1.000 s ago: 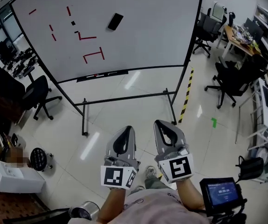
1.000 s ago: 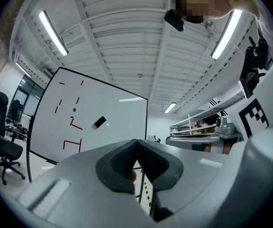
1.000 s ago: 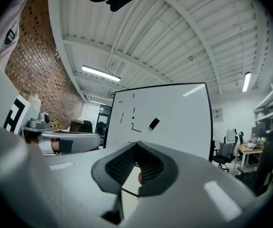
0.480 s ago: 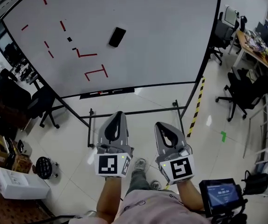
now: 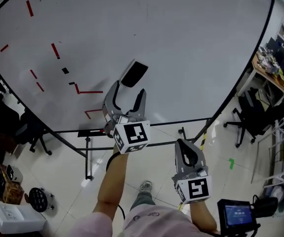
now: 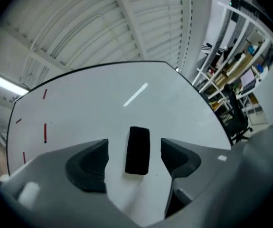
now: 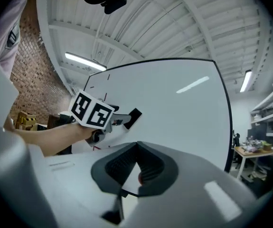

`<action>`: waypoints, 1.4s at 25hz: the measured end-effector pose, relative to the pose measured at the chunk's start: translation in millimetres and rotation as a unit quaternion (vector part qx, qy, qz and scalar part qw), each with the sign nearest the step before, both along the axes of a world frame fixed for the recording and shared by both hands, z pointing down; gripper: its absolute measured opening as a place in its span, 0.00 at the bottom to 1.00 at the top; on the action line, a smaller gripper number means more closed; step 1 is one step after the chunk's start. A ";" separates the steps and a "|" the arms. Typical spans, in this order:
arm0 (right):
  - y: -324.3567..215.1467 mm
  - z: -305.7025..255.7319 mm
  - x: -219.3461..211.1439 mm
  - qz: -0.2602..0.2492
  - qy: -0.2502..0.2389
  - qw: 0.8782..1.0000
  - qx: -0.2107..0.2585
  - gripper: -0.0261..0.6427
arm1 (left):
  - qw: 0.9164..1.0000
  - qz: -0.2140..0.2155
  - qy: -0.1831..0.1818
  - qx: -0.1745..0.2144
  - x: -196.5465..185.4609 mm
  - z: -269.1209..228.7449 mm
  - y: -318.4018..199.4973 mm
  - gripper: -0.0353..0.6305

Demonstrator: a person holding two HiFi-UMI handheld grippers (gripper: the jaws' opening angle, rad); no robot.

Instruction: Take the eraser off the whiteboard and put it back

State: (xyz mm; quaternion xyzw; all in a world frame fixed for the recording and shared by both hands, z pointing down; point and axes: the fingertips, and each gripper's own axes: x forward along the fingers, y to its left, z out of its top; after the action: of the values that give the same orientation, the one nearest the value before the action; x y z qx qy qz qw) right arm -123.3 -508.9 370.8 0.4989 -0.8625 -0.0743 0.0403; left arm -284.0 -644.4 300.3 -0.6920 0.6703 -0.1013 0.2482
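Observation:
A black eraser sticks to the whiteboard, tilted a little. My left gripper is raised to the board just below it, and its jaws are opening. In the left gripper view the eraser stands upright in the gap between the two dark pads, with white board showing on both sides, so neither pad touches it. My right gripper hangs lower at the right, shut with nothing in it. The right gripper view shows its pads pressed together, and the left gripper reaching up to the eraser.
Red marker strokes and small black marks dot the board's left half. The board's black stand rests on the tiled floor. Office chairs and a desk stand at the right, boxes at the lower left. A small screen hangs near my right arm.
My left gripper rose from waist height up to the whiteboard and its jaws went from shut to open around the eraser. The board came much closer. The right gripper stayed low and shut.

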 end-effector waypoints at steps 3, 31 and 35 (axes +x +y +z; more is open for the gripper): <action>-33.6 14.3 -1.6 0.026 0.013 0.999 -0.024 0.04 | 0.999 -0.013 -0.029 -0.012 -7.1 12.5 -53.9 0.56; 184.3 41.6 67.1 -0.060 -0.024 0.997 -0.037 0.04 | 0.974 0.022 0.132 0.184 44.8 -21.6 375.0 0.47; 256.9 39.3 65.8 -0.097 -0.036 0.993 -0.060 0.04 | 0.972 0.016 0.141 0.187 59.2 -34.7 473.0 0.47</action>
State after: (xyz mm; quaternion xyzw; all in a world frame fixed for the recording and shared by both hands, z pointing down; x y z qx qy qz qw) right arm -57.5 -252.0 410.1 0.4119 -0.9106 -0.0077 0.0314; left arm -224.8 -171.4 265.5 -0.6511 0.6947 0.1283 0.2773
